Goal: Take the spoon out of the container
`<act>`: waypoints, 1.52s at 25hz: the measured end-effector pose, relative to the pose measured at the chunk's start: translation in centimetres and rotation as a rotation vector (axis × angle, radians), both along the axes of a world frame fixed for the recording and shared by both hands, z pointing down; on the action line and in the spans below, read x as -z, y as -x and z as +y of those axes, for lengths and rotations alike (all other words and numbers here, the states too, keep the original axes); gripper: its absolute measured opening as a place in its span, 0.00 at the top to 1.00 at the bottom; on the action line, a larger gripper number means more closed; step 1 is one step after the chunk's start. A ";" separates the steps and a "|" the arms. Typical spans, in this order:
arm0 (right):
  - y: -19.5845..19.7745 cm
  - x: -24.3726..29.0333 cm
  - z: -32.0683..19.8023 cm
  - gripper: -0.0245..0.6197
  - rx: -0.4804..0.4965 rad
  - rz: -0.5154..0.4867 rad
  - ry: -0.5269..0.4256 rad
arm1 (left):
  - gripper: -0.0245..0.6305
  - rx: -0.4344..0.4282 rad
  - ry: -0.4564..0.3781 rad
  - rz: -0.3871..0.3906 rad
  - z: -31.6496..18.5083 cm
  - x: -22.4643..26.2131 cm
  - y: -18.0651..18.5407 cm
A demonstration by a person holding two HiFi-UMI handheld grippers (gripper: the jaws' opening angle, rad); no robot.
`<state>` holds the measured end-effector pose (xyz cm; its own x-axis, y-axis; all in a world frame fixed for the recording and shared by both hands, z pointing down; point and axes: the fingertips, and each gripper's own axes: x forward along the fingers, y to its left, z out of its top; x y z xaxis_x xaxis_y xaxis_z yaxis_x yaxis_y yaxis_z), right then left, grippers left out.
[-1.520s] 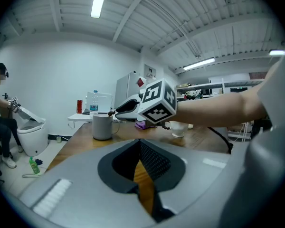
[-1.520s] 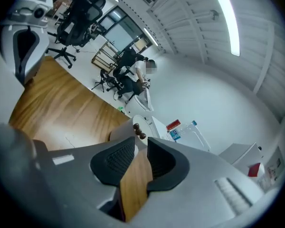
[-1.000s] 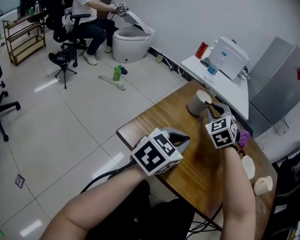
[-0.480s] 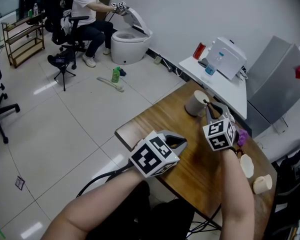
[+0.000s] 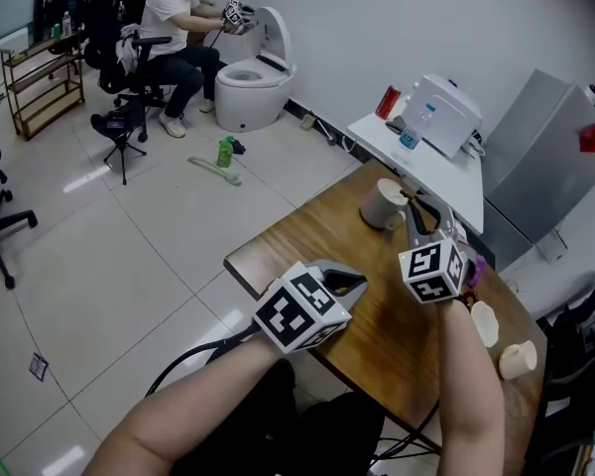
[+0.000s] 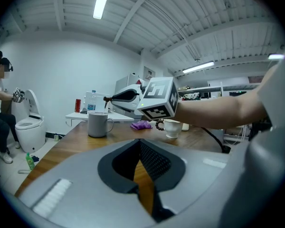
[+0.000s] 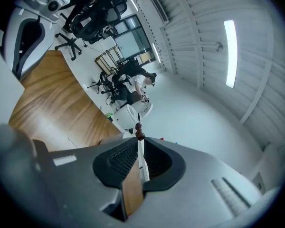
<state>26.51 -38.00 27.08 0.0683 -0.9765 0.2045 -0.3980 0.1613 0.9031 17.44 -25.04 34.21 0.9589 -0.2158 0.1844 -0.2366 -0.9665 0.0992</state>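
Lifting straight up looks right here: the right gripper (image 5: 415,213), jaws clamped on the spoon (image 7: 140,151) by its white handle, holds it just over the grey mug (image 5: 380,206). A firm pinch and a steady vertical pull should clear the rim without tipping the mug. The left gripper (image 5: 352,284) hovers closed on nothing.

The pale grey handled mug (image 5: 380,206) stands upright, toward 12 o'clock. The thin white spoon (image 7: 141,159), brown-tipped, sits clamped in the right gripper (image 7: 138,139) at the mug's 2 o'clock.
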 end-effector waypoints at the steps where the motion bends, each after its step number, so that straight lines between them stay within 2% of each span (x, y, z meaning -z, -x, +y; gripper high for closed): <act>1: 0.2 0.3 0.3 0.90 0.005 0.007 -0.009 | 0.94 -0.002 0.001 0.003 0.2 0.1 0.0; 11: 1.3 3.4 4.7 0.90 0.039 0.046 -0.100 | 0.94 -0.007 -0.006 0.011 1.9 0.2 0.5; 17: 1.5 3.4 8.1 0.90 0.050 0.087 -0.108 | 0.95 -0.006 0.003 0.018 3.1 -0.2 1.1; 27: 2.3 -1.9 12.6 0.90 0.093 0.207 0.013 | 0.94 -0.017 -0.011 0.015 5.0 -0.8 1.2; 28: 2.5 -2.4 13.0 0.96 0.101 0.224 0.025 | 0.95 -0.018 -0.020 0.010 5.3 -0.7 1.3; 33: 3.8 -5.6 13.9 0.96 0.151 0.288 0.117 | 0.94 -0.014 -0.046 0.000 5.9 -0.6 1.6; 38: 4.5 -7.1 14.3 0.96 0.176 0.301 0.151 | 0.94 -0.009 -0.045 -0.007 6.1 -0.9 1.9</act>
<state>22.04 -23.73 34.16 -0.0192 -0.9389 0.3436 -0.0727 0.3440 0.9361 15.59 -18.91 35.08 0.9596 -0.2154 0.1809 -0.2283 -0.9721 0.0537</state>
